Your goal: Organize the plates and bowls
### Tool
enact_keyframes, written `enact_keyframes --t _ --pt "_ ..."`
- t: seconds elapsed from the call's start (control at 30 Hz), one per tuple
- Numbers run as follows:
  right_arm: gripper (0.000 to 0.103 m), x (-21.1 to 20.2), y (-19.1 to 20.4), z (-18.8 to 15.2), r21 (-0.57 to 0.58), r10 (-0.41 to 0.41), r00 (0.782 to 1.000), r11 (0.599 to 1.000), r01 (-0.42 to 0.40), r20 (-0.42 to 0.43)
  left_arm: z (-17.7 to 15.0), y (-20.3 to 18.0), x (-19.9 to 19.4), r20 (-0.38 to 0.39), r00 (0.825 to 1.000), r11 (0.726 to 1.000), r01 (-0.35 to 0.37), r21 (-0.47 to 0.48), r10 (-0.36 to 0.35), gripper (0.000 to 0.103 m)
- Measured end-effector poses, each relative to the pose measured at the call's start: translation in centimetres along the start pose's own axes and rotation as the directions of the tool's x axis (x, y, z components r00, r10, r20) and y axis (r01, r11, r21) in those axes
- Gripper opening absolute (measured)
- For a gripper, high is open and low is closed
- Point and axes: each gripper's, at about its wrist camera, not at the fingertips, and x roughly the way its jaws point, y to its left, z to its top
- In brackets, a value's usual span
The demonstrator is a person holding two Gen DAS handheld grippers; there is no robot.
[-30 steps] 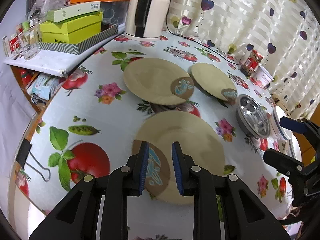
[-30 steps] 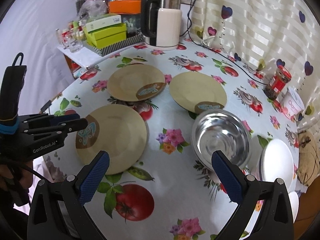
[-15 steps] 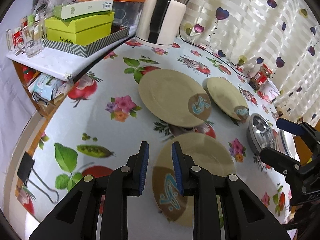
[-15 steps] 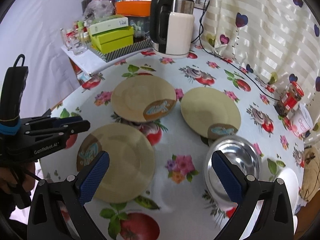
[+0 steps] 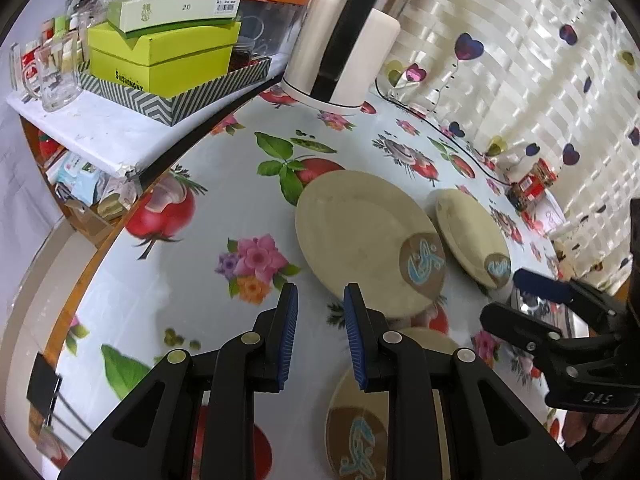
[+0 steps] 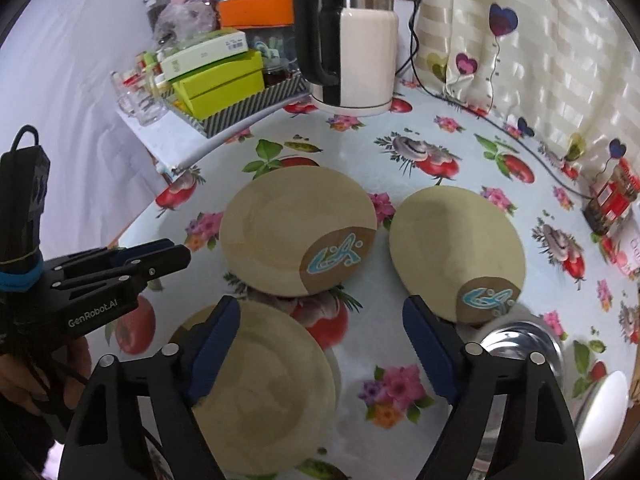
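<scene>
Three beige plates with a brown patch and blue motif lie on the flowered tablecloth. The near plate point(image 6: 276, 392) point(image 5: 360, 420) lies under both grippers. The middle plate point(image 6: 296, 228) point(image 5: 360, 236) and the right plate point(image 6: 456, 248) point(image 5: 468, 236) lie farther back. A steel bowl point(image 6: 520, 340) and a white dish point(image 6: 600, 404) sit at the right. My left gripper point(image 5: 320, 336) is narrowly open and empty, above the cloth just short of the middle plate. My right gripper point(image 6: 324, 352) is wide open and empty, between the near plate and the steel bowl.
A white and black kettle point(image 6: 352, 40) stands at the back with its cord running right. A side shelf with green boxes point(image 5: 160, 60), an orange-lidded box and glasses is at the left. A red jar point(image 6: 612, 196) stands by the curtain. The table's edge runs along the left.
Both grippers have moved forward over the table. The near plate has slid from ahead of the left fingers to beneath them. The middle plate is now closer. Jaw openings are unchanged.
</scene>
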Motion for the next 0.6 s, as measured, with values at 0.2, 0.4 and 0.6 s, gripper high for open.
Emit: enact_keyframes --t 0.2,0.4,0.6 --pt "0.067 2.1 -1.0 0.8 0.072 0.034 0.999 0.997 -0.032 -0.031 1.2 1.0 1.8 -0.018 0.999 0.999 0.027 -0.039 -0.027 0.025" --pt "0.048 4.3 -2.1 1.2 0.132 0.052 0.997 0.990 -0.043 -0.061 2.1 1.4 3.3 -0.027 0.999 0.998 0.038 -0.054 -0.039 0.025" --pt "0.038 6.1 -3.4 1.5 0.186 0.062 0.995 0.981 -0.046 -0.081 2.7 1.6 4.7 -0.042 0.998 0.997 0.042 -0.062 -0.044 0.025"
